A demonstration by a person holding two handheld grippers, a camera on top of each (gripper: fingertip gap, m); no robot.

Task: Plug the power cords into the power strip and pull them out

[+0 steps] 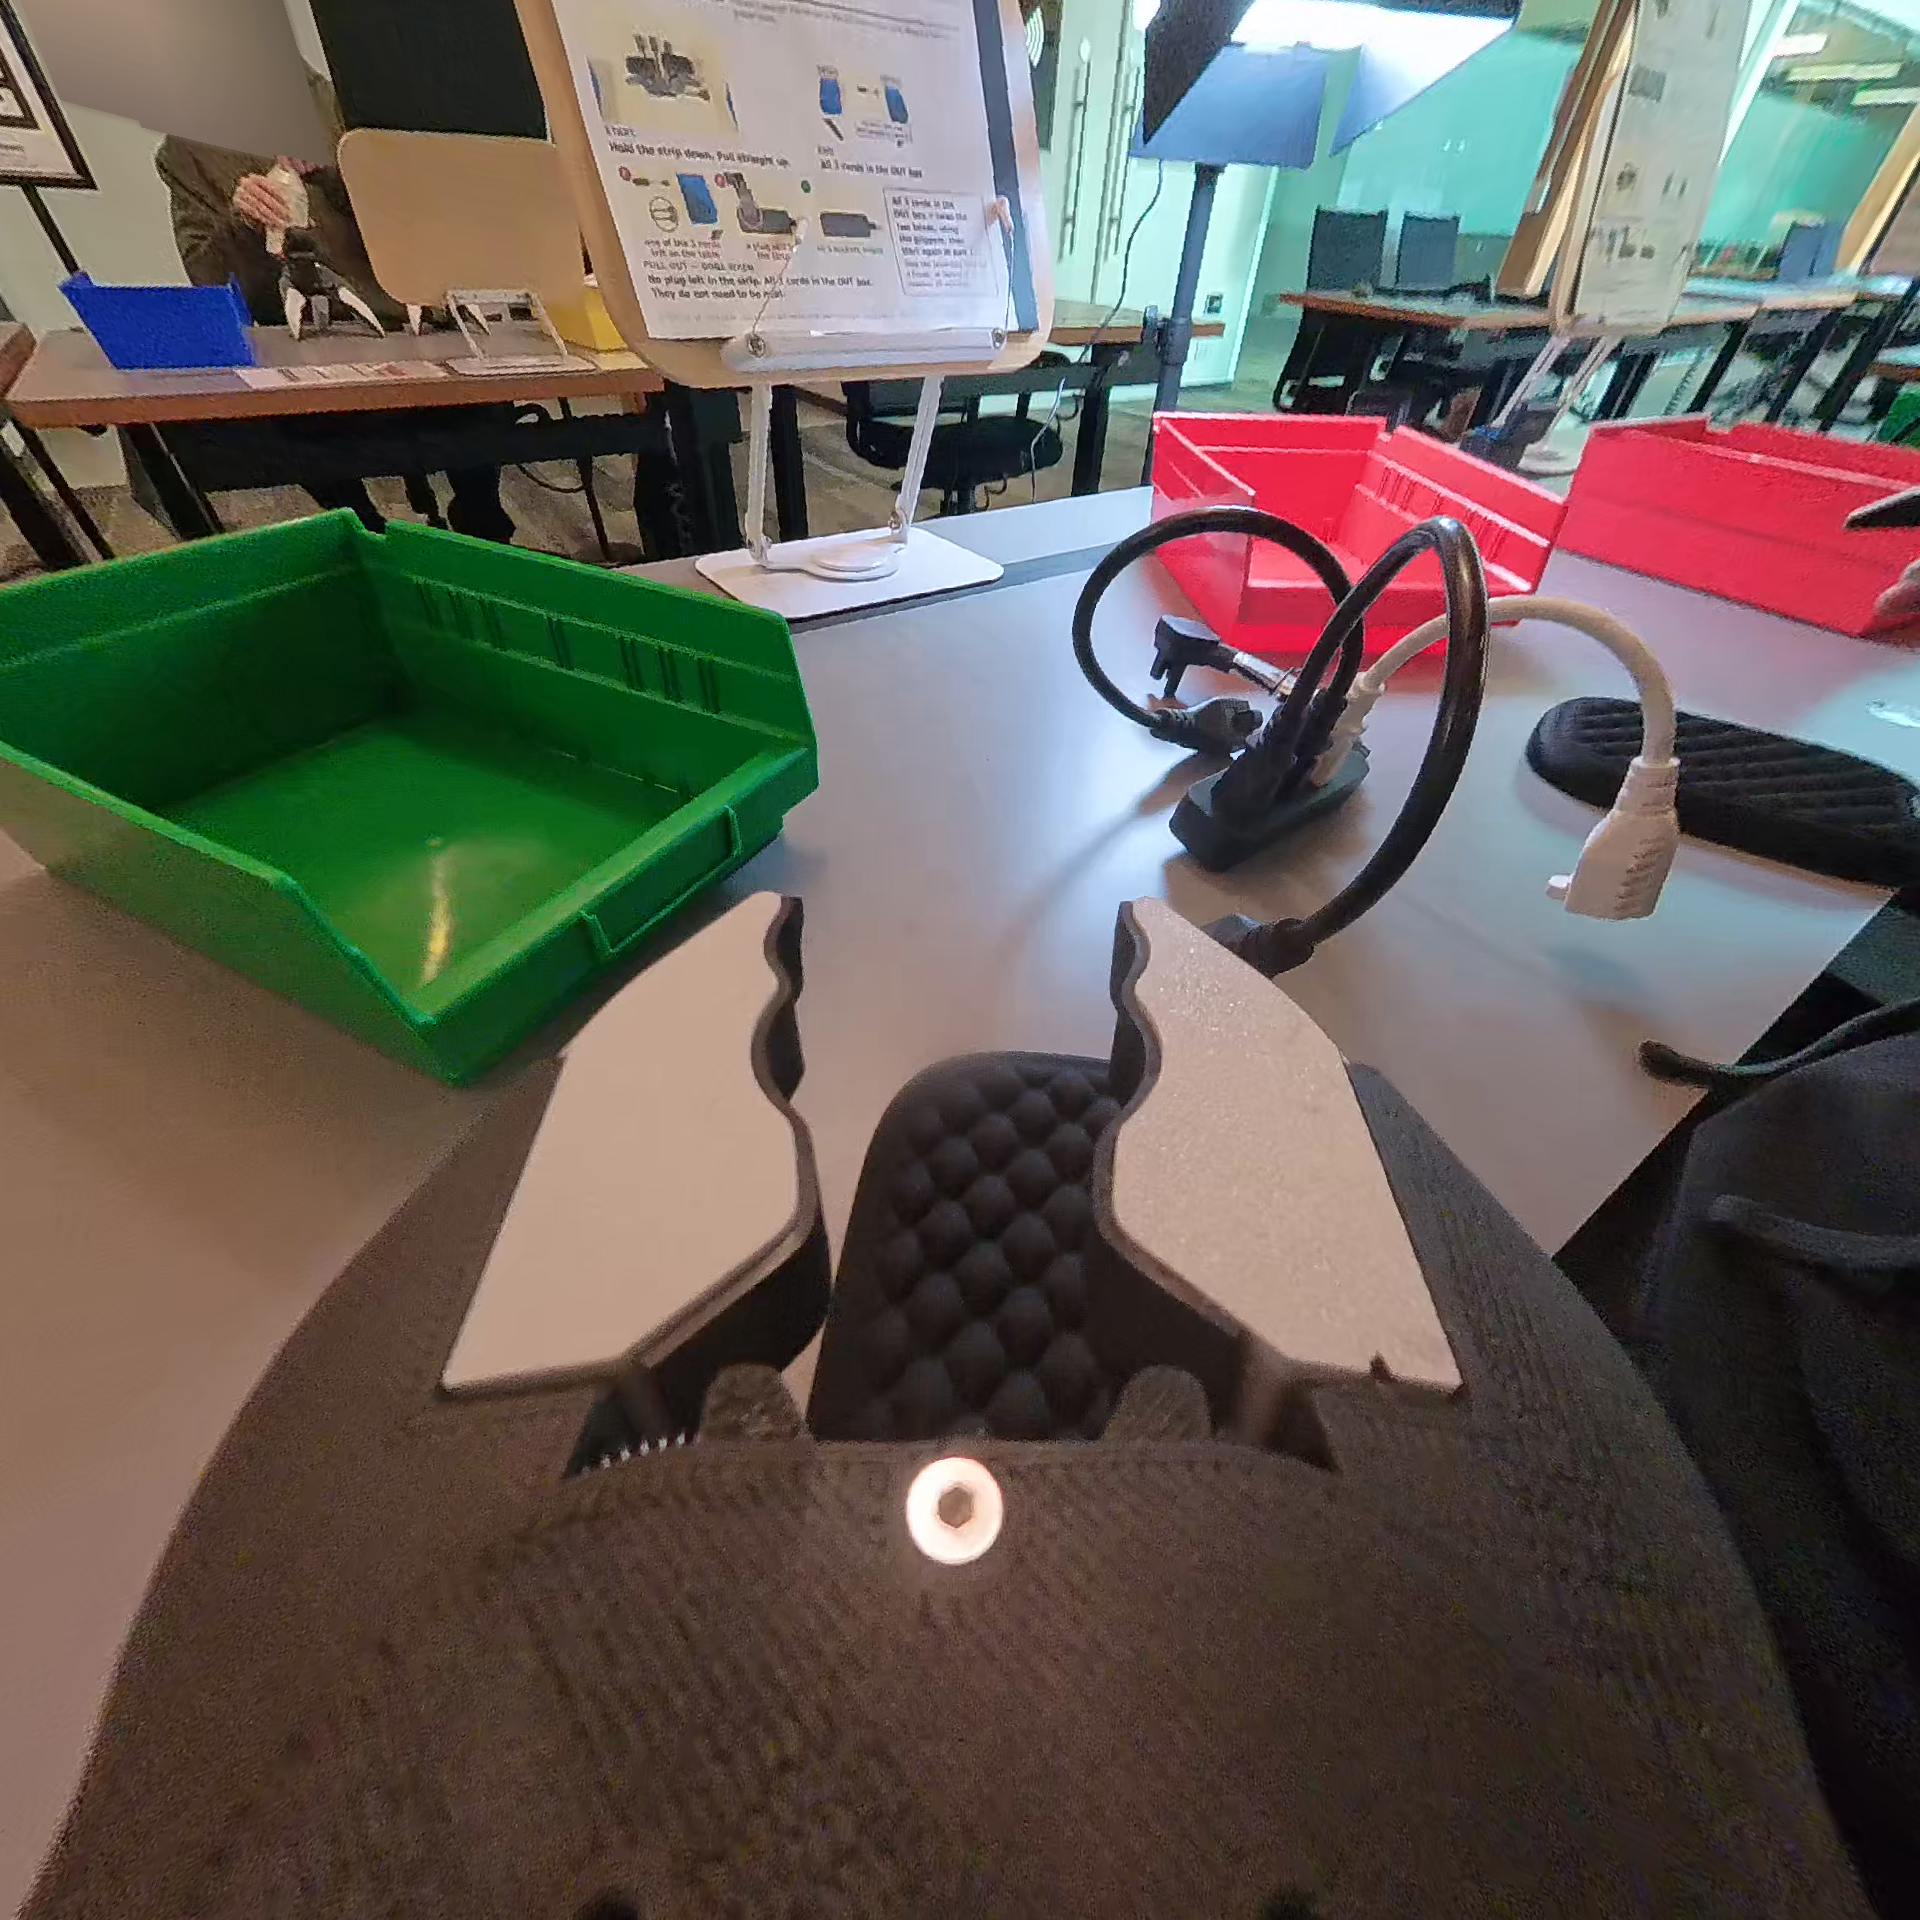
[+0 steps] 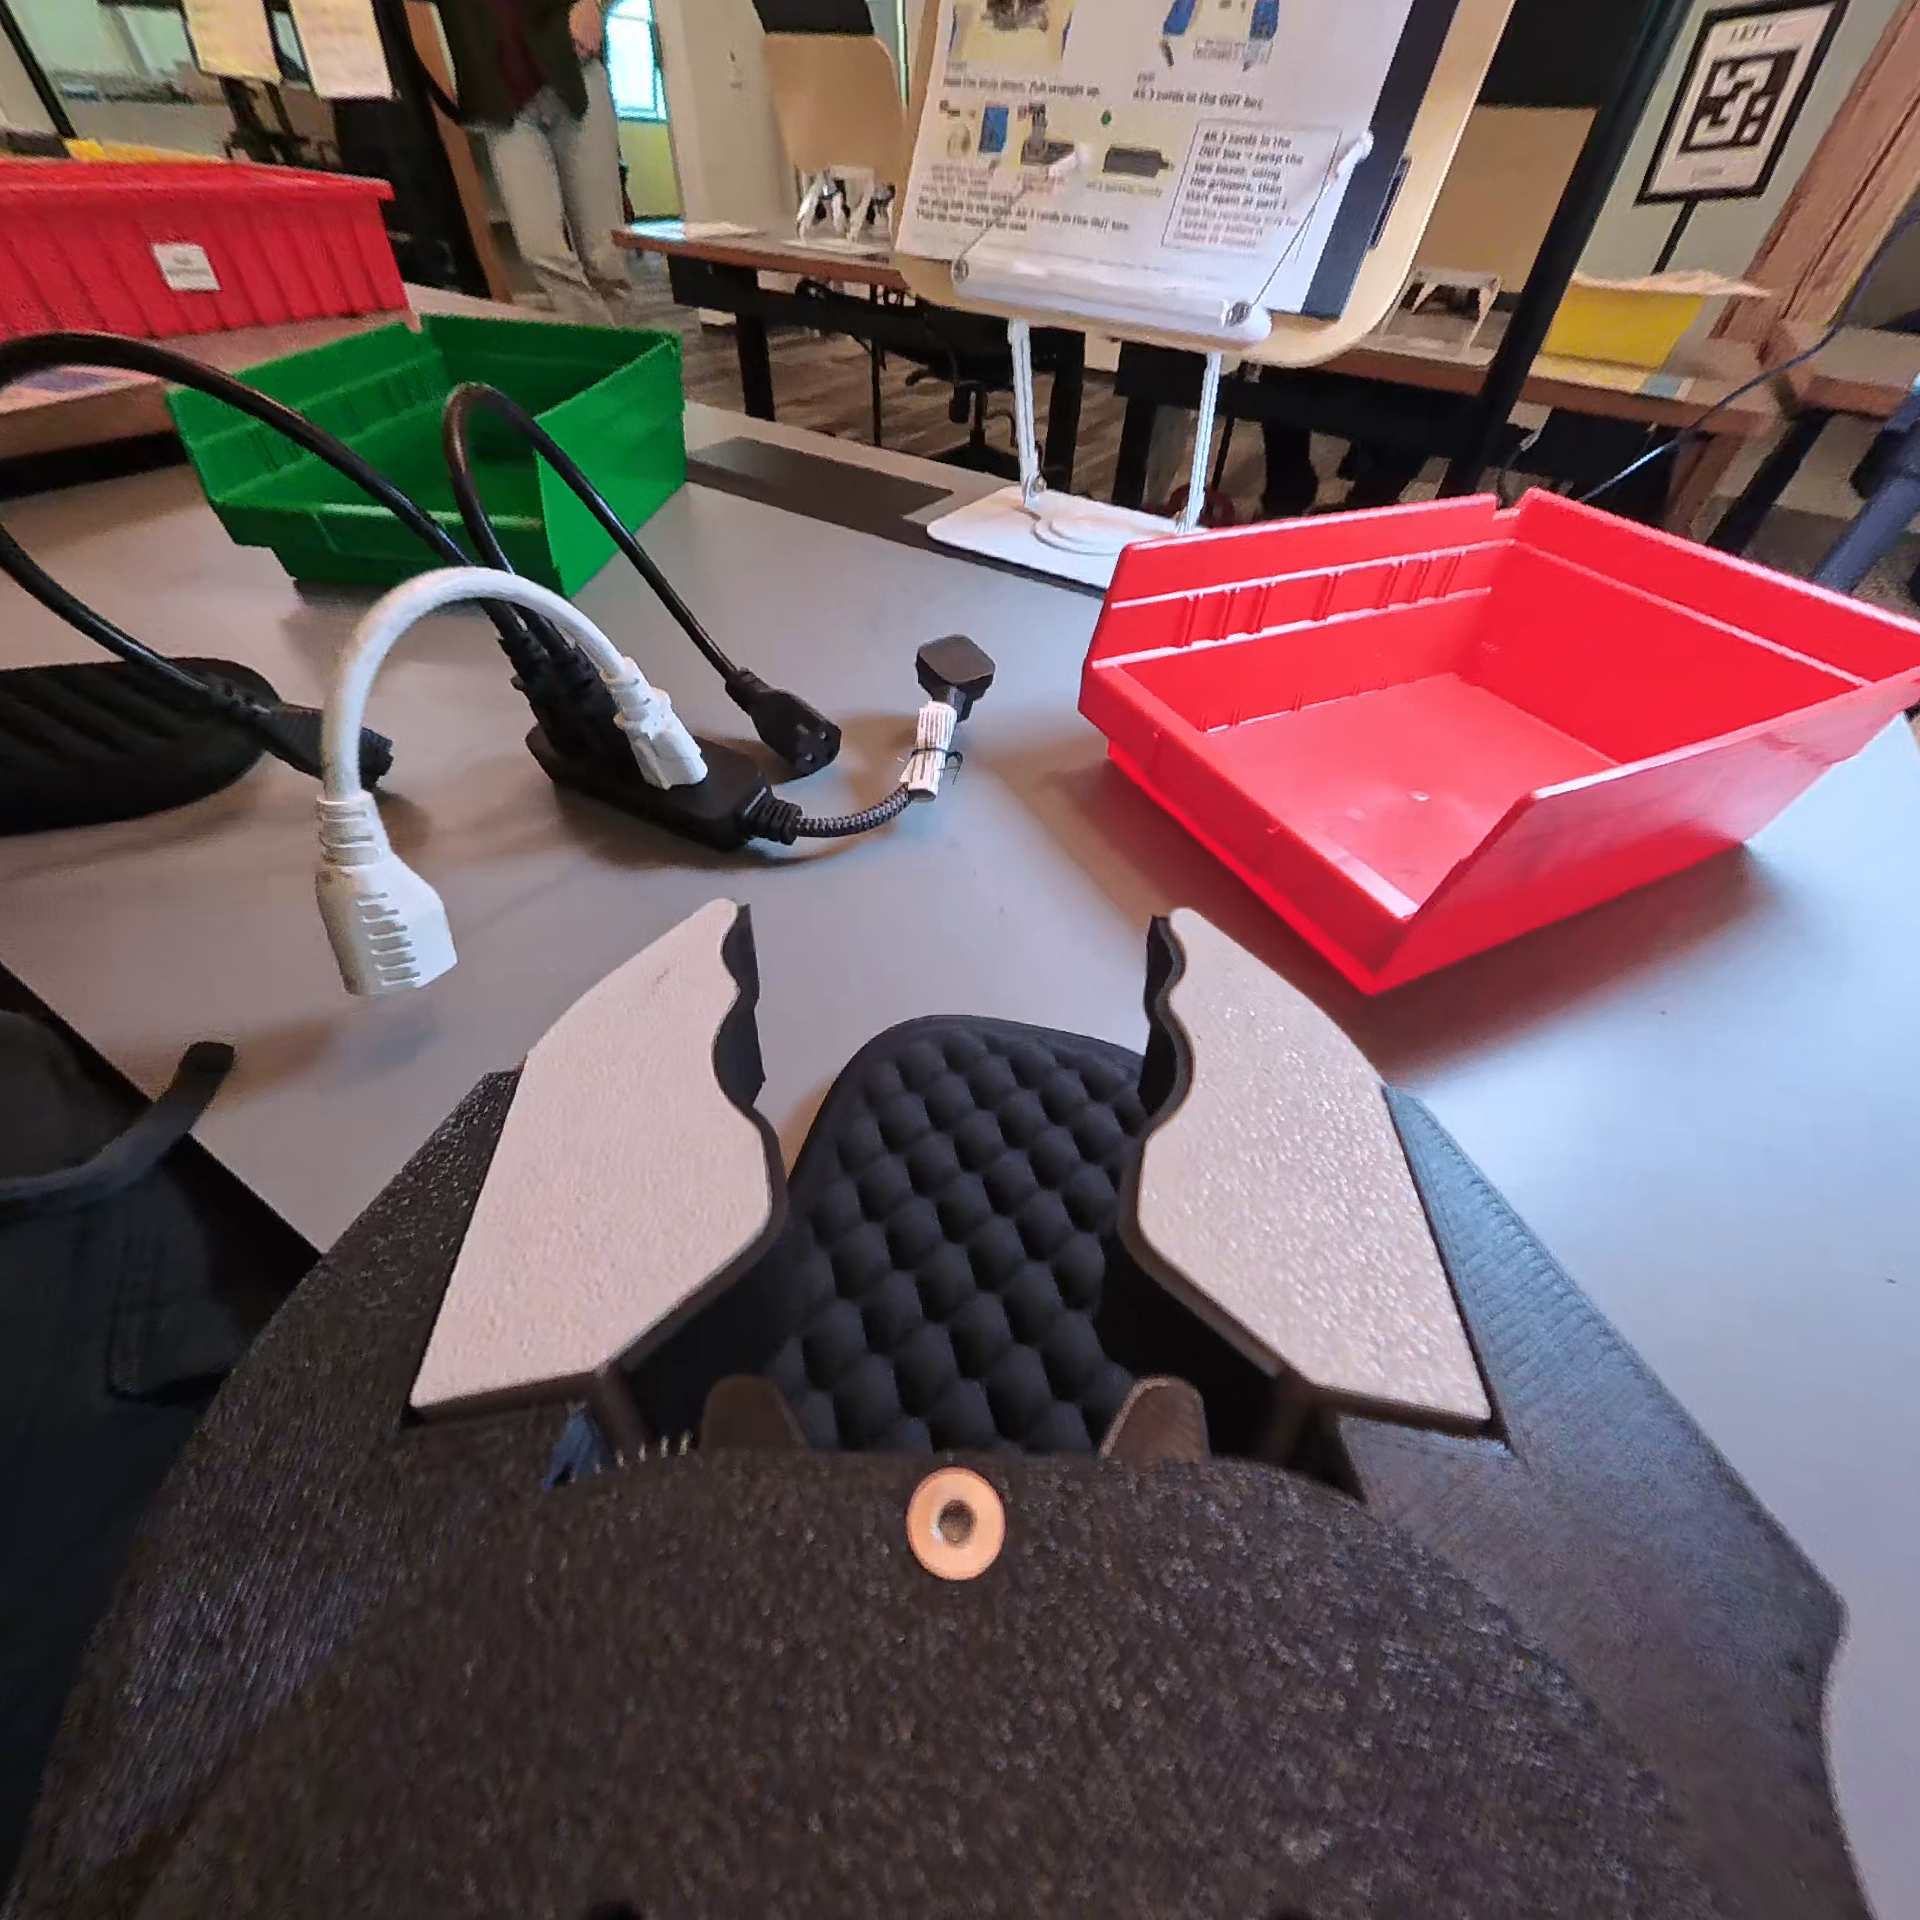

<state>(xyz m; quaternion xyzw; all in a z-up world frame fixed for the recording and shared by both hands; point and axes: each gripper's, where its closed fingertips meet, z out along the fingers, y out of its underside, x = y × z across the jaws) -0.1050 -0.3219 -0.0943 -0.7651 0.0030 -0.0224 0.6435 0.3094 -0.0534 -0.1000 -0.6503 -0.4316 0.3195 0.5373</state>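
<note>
Evidently bare table separates power strip from red bin.

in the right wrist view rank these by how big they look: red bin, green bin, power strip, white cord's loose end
1. red bin, though it sits nearest
2. green bin, farther back
3. power strip and white cord's loose end: look alike, the strip partly hidden by plugs
</note>
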